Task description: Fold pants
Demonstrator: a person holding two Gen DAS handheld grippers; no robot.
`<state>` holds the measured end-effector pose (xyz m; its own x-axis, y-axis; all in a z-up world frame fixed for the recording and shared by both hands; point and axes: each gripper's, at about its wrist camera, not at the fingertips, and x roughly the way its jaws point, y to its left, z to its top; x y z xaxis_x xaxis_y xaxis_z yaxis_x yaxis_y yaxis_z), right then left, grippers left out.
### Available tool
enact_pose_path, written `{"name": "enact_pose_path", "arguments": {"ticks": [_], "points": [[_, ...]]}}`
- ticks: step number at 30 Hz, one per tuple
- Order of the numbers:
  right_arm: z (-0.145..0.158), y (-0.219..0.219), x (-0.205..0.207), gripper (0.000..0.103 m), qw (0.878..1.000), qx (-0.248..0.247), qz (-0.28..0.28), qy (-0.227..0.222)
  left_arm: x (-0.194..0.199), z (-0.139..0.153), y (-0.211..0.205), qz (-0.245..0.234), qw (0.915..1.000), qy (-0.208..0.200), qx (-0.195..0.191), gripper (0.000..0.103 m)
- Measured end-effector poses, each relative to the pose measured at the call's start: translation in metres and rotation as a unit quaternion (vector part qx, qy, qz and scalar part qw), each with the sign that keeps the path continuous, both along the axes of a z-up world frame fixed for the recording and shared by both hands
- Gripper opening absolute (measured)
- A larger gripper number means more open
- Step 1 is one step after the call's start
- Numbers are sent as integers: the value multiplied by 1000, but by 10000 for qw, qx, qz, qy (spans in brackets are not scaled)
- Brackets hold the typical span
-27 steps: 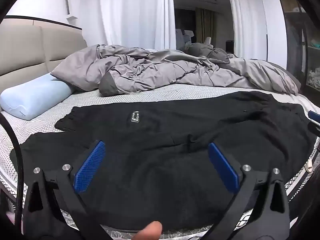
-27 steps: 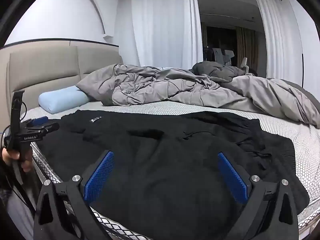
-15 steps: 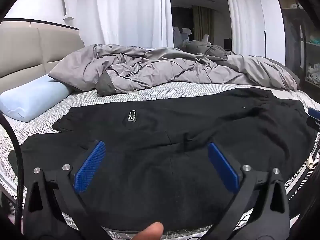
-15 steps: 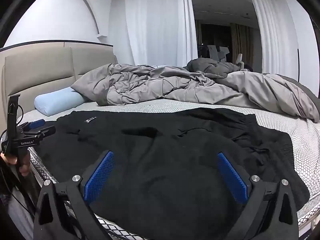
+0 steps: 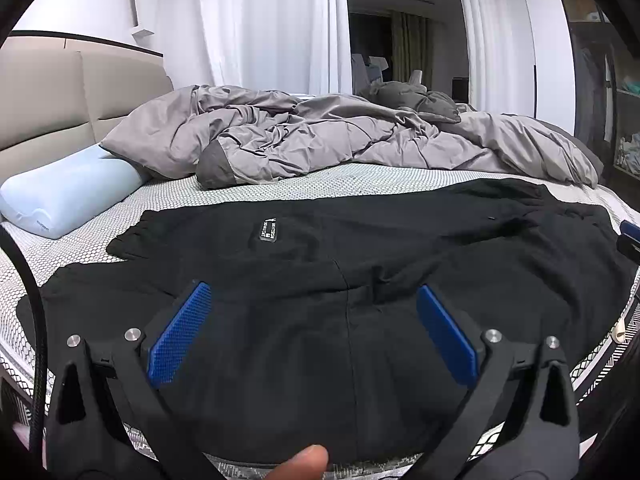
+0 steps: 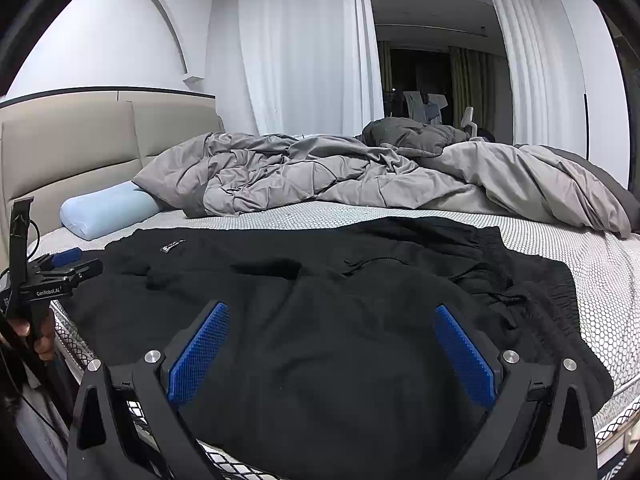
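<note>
Black pants (image 5: 340, 272) lie spread along the near edge of the bed, with a small white label (image 5: 268, 232) on the far leg near the left. They also show in the right wrist view (image 6: 320, 304), the waistband rumpled at the right (image 6: 492, 256). My left gripper (image 5: 312, 332) is open and empty, hovering over the pants near the front edge. My right gripper (image 6: 328, 348) is open and empty over the pants further right. The left gripper's body also shows in the right wrist view (image 6: 56, 272), held by a hand at the bed's left edge.
A crumpled grey duvet (image 5: 340, 140) fills the far half of the mattress (image 5: 280, 188). A light blue pillow (image 5: 68, 196) lies at the left by the beige headboard (image 5: 60, 92). White curtains (image 6: 304, 48) hang behind. A fingertip (image 5: 304, 464) shows at the bottom.
Both views have shifted slightly, with the scene sliding a little left and down in the right wrist view. Both grippers stay open. The pants have not moved.
</note>
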<state>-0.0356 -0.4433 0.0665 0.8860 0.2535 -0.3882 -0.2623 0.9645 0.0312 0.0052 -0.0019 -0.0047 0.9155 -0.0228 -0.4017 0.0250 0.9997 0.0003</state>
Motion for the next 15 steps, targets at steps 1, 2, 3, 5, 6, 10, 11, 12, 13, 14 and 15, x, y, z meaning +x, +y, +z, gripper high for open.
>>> {"name": "enact_pose_path", "arguments": {"ticks": [1, 2, 3, 5, 6, 10, 11, 12, 13, 14, 15], "points": [[0, 0, 0, 103, 10000, -2, -5, -10, 1, 0, 1, 4, 10000, -6, -7, 102], [0, -1, 0, 103, 10000, 0, -3, -15, 1, -1, 2, 5, 10000, -5, -9, 102], [0, -1, 0, 103, 10000, 9, -4, -13, 1, -1, 2, 8, 10000, -7, -3, 102], [0, -1, 0, 103, 10000, 17, -20, -30, 1, -1, 3, 8, 10000, -10, 1, 102], [0, -2, 0, 103, 10000, 25, -28, -30, 1, -1, 3, 12, 10000, -12, 1, 102], [0, -1, -1, 103, 10000, 24, -39, -27, 0, 0, 3, 20, 10000, -28, -6, 102], [0, -2, -1, 103, 10000, 24, -32, -29, 1, 0, 4, 23, 10000, -34, 0, 102], [0, -2, -1, 103, 10000, 21, -33, -32, 1, 0, 5, 22, 10000, -38, -1, 102], [0, -2, -1, 103, 10000, 19, -45, -31, 0, 0, 6, 17, 10000, -38, -5, 102], [0, -3, -1, 103, 10000, 18, -54, -40, 0, 0, 6, 23, 10000, -41, 3, 102], [0, -4, -2, 103, 10000, 26, -62, -45, 0, 1, 6, 36, 10000, -55, 12, 102]]}}
